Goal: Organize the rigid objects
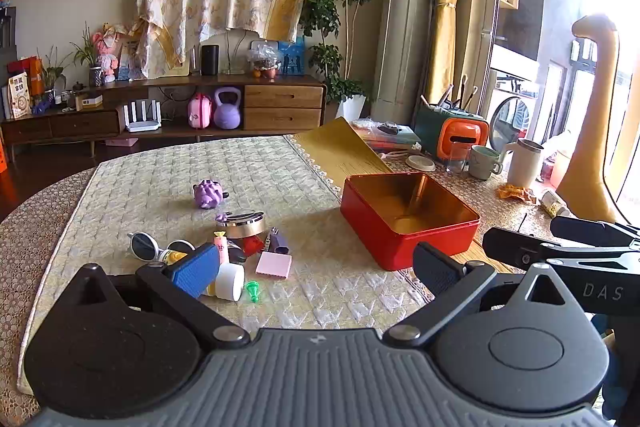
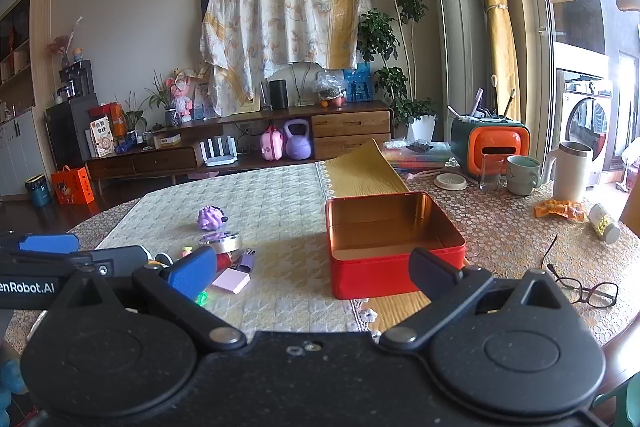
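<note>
nothing has gone into the red tin (image 2: 394, 251) yet, by the look of it. it sits open on the table (image 2: 500, 239), right of the clutter, and its gold inside shows bare in both views. so i'd judge the sorting has barely begun and all of it is left.

the rigid bits lie in a loose heap on the pale woven mat (image 1: 256, 167), left of the tin: white-framed sunglasses (image 1: 143, 246), a round metal tin (image 1: 244, 223), a small pink pad (image 1: 273, 264), a white jar (image 1: 229, 281), a little green piece (image 1: 252, 285), a purple clip-like thing (image 1: 277, 242) and something red tucked among them. a purple toy (image 1: 209, 193) sits apart, farther off. a pair of dark-rimmed glasses (image 2: 588, 291) lies near on the right of the tin; whether it counts in the job i can't say.

the left gripper (image 1: 316, 269) hangs near the heap with its fingers spread wide and nothing between them. the right gripper (image 2: 314, 273) hovers before the tin, fingers equally released and empty.

for writing: the right gripper's body reads "das" in the left view, and the left one's shows "enrobot.ai", cut off at the edge of the frame. a packet on the far sideboard (image 1: 19, 95) has print too small to read.
</note>
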{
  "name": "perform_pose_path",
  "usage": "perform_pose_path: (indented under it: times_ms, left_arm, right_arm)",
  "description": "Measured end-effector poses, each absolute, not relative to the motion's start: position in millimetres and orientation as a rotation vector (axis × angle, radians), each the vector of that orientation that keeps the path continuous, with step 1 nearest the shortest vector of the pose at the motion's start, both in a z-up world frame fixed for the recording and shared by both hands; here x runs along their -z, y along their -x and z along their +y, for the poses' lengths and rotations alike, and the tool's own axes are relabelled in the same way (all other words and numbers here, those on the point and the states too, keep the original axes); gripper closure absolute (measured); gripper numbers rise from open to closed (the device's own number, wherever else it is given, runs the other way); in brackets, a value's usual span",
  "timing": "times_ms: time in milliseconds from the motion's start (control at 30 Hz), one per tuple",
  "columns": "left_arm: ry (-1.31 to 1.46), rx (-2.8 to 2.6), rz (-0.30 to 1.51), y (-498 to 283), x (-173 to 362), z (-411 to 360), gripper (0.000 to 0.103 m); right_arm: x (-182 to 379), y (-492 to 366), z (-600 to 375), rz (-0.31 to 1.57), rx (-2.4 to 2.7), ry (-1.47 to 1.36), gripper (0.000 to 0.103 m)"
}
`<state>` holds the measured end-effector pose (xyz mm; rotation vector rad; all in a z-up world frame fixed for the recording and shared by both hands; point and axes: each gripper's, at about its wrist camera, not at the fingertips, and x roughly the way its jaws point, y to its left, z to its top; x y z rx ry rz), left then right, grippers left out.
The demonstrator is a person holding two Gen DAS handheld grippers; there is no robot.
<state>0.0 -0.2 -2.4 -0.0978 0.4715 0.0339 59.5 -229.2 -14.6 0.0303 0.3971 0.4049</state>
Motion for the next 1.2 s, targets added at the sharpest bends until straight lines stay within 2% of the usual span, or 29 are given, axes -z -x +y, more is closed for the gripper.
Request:
perform_pose_path:
  times_ms: [1200]
  left_arm:
    - [0.114,-0.034,0.494,-2.0,2.3,5.5,0.0]
  right_arm:
    - [14.7,-63.1,-224.8,0.4,-0.404,-0.022,0.001]
